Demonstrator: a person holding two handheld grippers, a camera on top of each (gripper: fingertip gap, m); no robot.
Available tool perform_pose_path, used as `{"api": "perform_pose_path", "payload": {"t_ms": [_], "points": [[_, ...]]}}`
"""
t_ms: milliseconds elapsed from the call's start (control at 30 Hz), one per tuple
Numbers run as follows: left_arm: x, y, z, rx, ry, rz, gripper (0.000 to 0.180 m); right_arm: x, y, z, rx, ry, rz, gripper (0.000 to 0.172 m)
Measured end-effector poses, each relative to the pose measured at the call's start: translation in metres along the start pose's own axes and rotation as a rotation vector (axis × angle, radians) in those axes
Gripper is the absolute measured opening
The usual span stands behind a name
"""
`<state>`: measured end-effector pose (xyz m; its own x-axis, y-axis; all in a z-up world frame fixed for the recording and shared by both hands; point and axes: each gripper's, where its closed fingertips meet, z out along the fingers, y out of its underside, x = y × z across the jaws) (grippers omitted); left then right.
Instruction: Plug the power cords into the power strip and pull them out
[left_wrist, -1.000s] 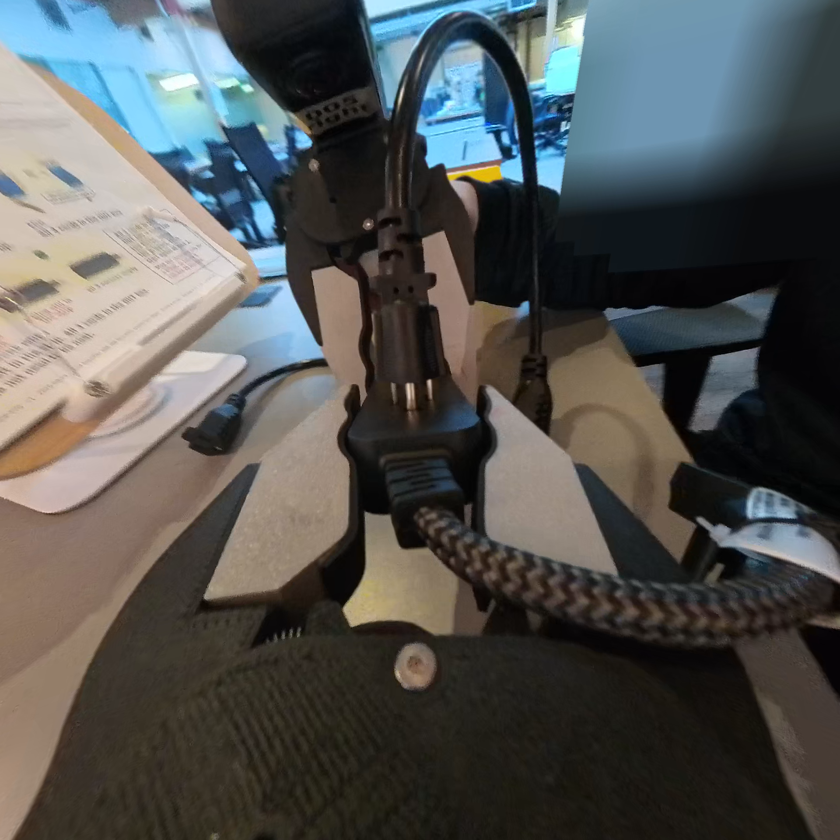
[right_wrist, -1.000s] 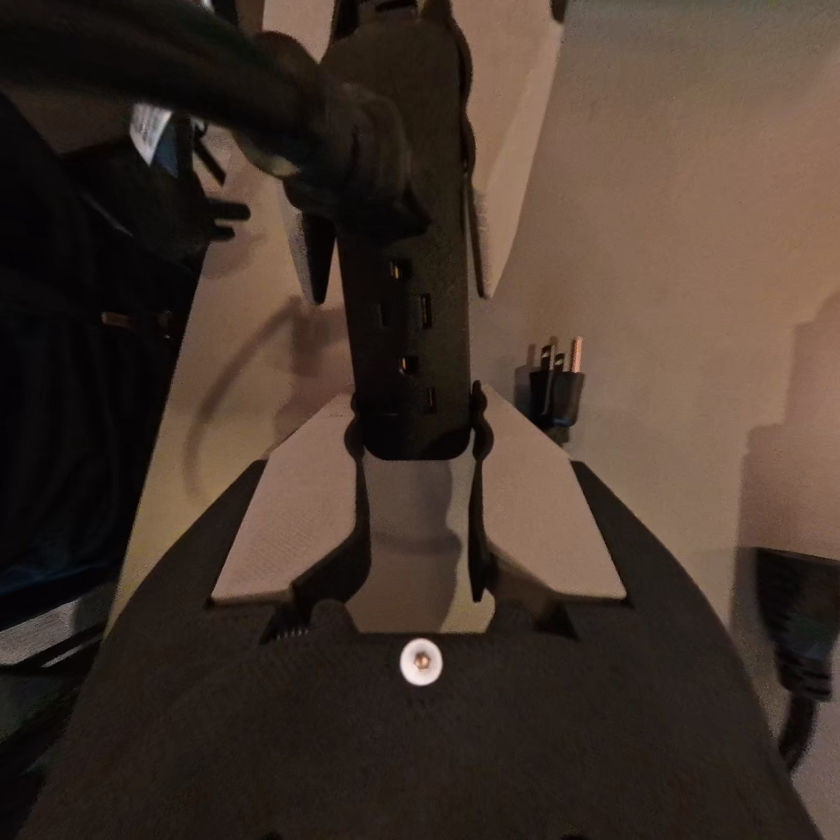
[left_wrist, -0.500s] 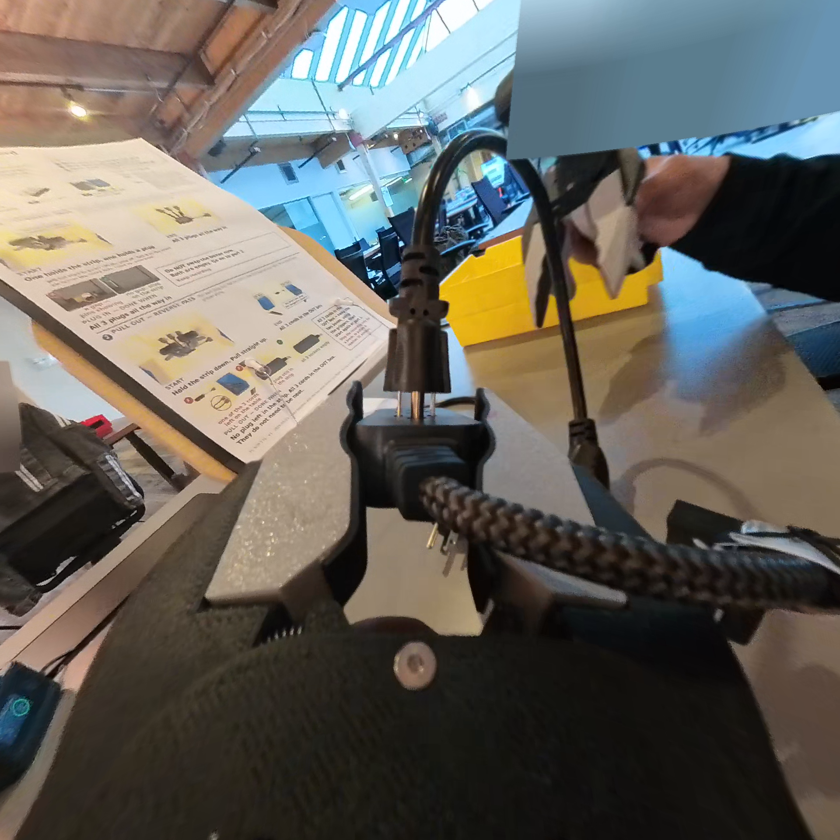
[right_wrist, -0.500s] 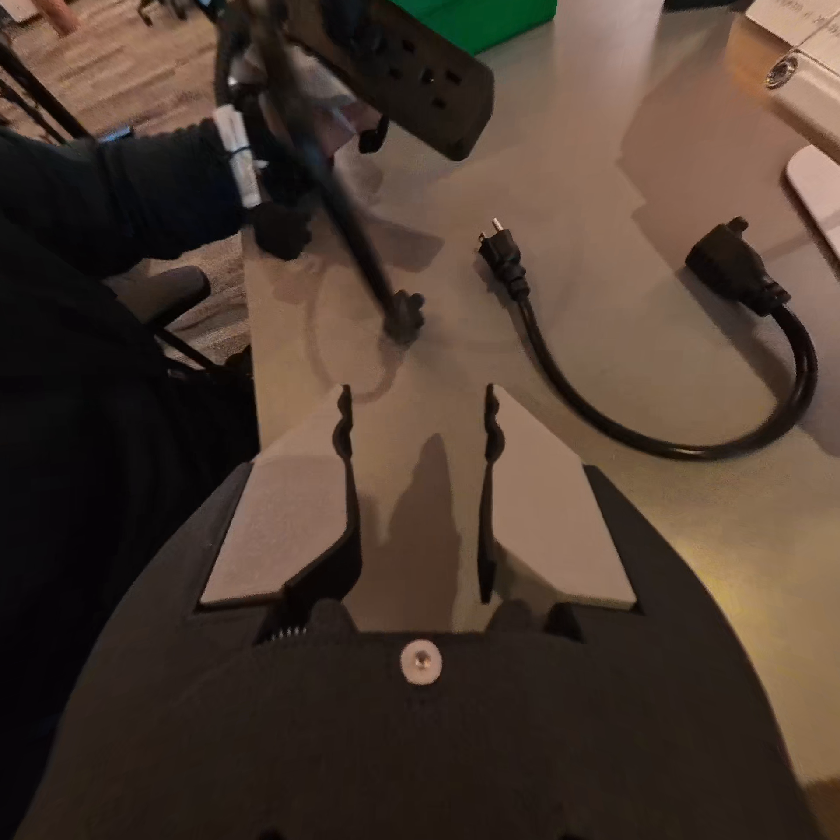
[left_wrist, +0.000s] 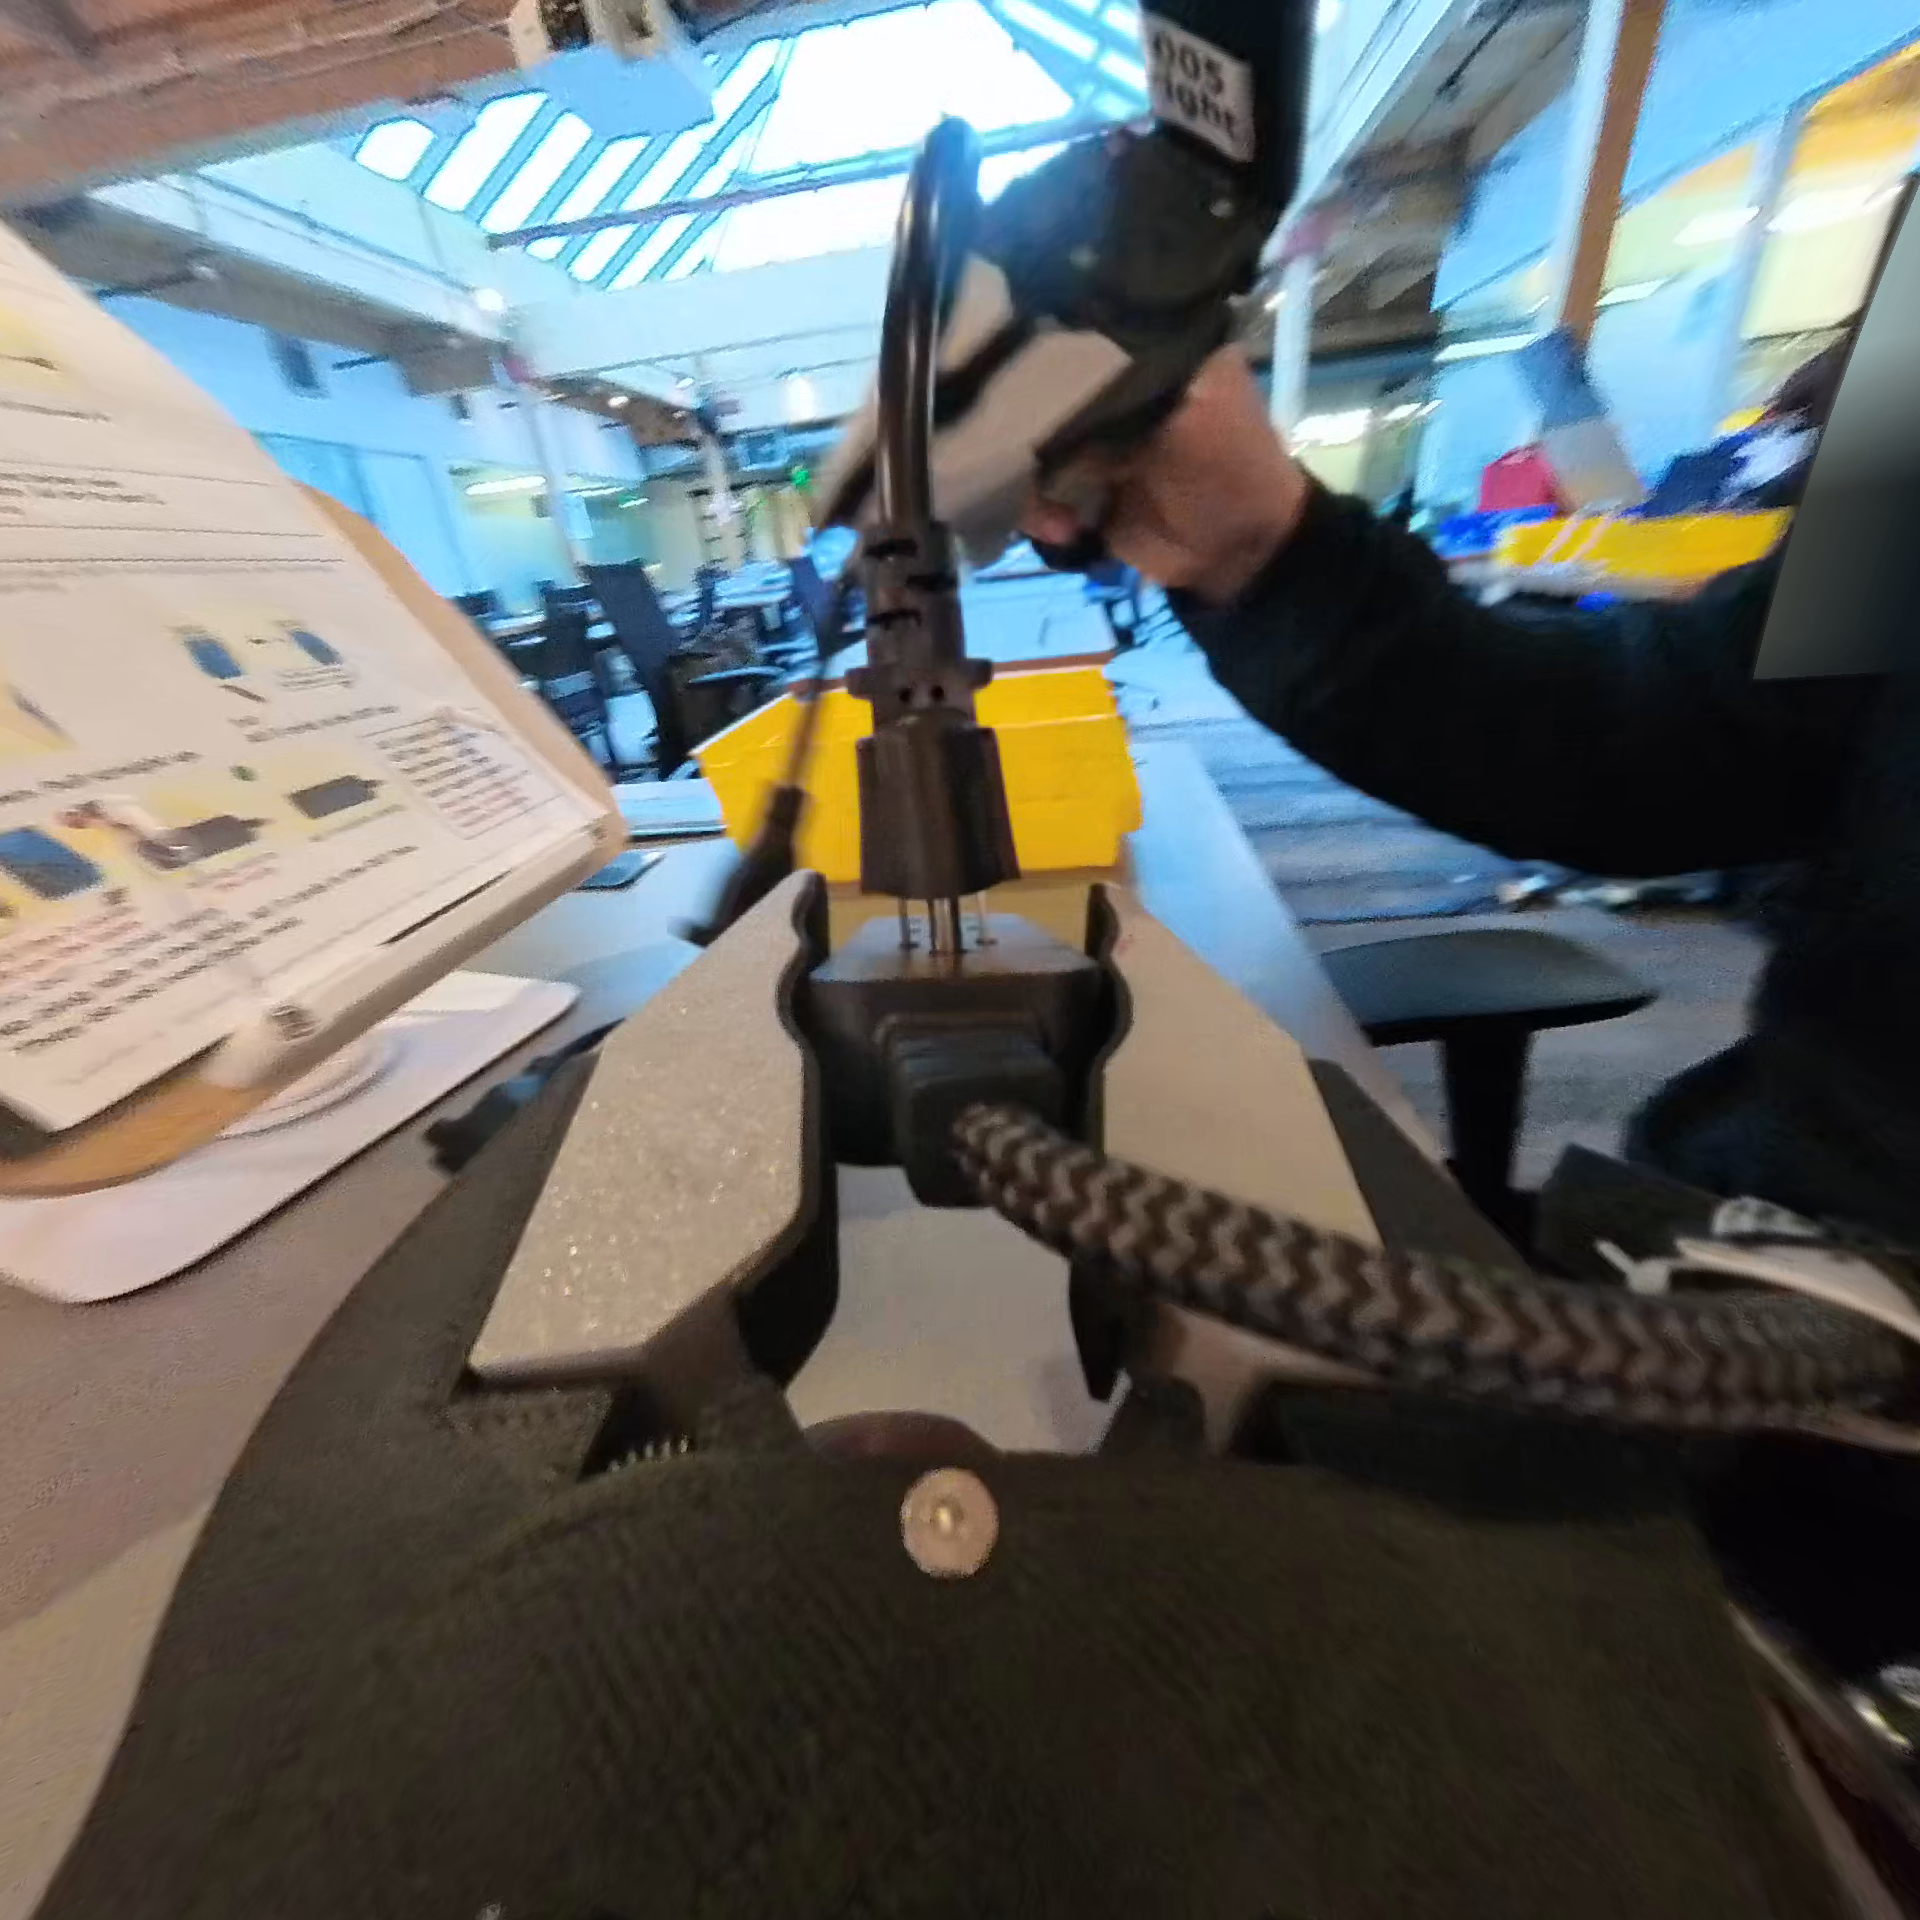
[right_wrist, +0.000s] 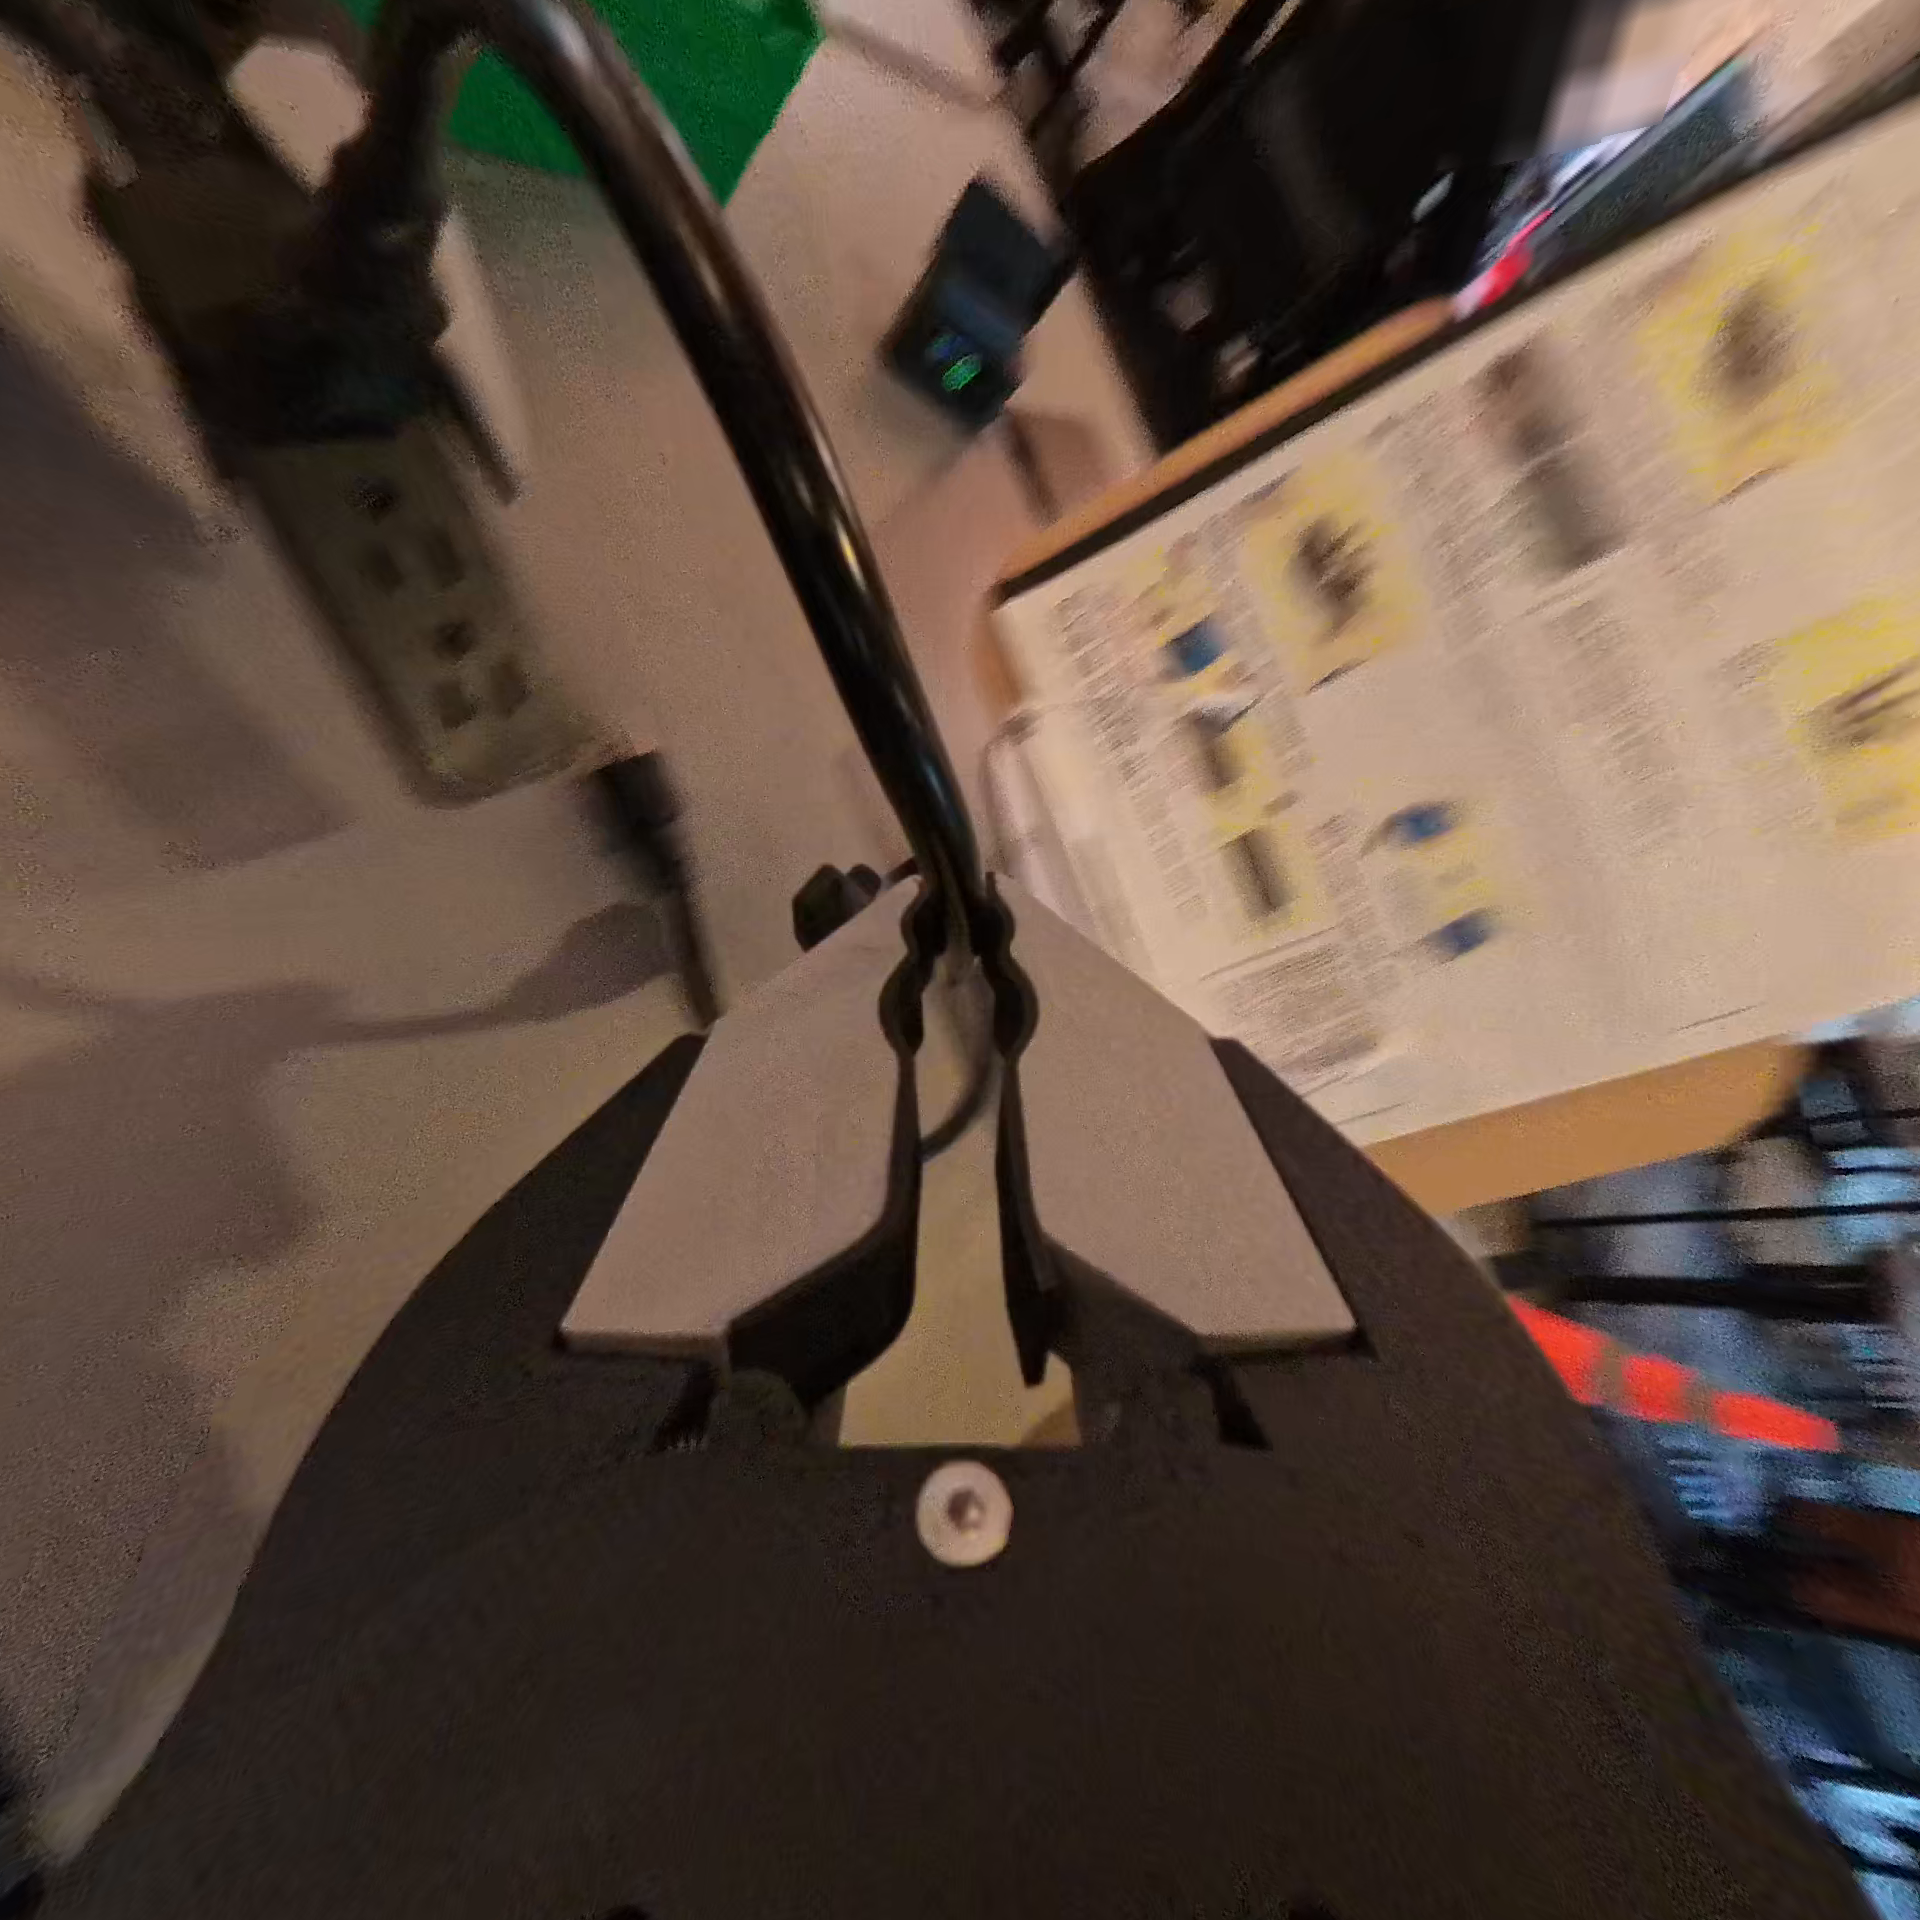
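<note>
My left gripper (left_wrist: 951, 914) is shut on the end of the black power strip (left_wrist: 951, 997), where its braided cable (left_wrist: 1351, 1278) leaves to the right. A black plug (left_wrist: 930, 800) stands in the strip with its prongs partly showing. Its black cord (left_wrist: 904, 312) arcs upward into my right gripper (left_wrist: 935, 436), held by a hand. In the right wrist view my right gripper (right_wrist: 951, 914) is shut on that cord (right_wrist: 790, 468), both pads pressing on it. The strip (right_wrist: 416, 623) shows blurred at the left.
An instruction sheet on a stand (left_wrist: 208, 727) is at the left; it also shows in the right wrist view (right_wrist: 1455, 675). A yellow bin (left_wrist: 1049, 769) stands behind the plug. A green bin (right_wrist: 644, 94) is at the far table edge. A chair (left_wrist: 1475, 987) stands beside the table. The left gripper's tips are roughly 15 centimetres from the right gripper's.
My right gripper let go of the strip's far end, opened and drew away, then came back and shut on the cord above the plug. My left gripper kept hold of the strip.
</note>
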<state>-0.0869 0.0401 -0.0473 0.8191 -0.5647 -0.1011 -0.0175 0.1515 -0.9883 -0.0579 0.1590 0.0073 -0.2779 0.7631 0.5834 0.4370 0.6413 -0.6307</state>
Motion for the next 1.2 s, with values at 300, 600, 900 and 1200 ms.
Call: {"api": "perform_pose_path", "payload": {"t_ms": [300,600,900,1200], "points": [[0.015,-0.03,-0.006,0.195,0.081,0.047,0.047,-0.022,-0.123,0.041,0.381,-0.369,0.065,0.005],[0.017,-0.02,0.006,0.22,0.147,-0.06,0.047,-0.02,-0.175,0.05,0.668,-0.561,0.259,0.005],[0.014,-0.014,0.006,0.201,0.181,-0.114,0.048,-0.021,-0.236,0.046,0.874,-0.455,0.176,0.005],[0.02,-0.014,0.013,0.225,0.246,-0.182,0.047,-0.099,-0.282,0.075,0.745,-0.531,-0.266,0.004]]}}
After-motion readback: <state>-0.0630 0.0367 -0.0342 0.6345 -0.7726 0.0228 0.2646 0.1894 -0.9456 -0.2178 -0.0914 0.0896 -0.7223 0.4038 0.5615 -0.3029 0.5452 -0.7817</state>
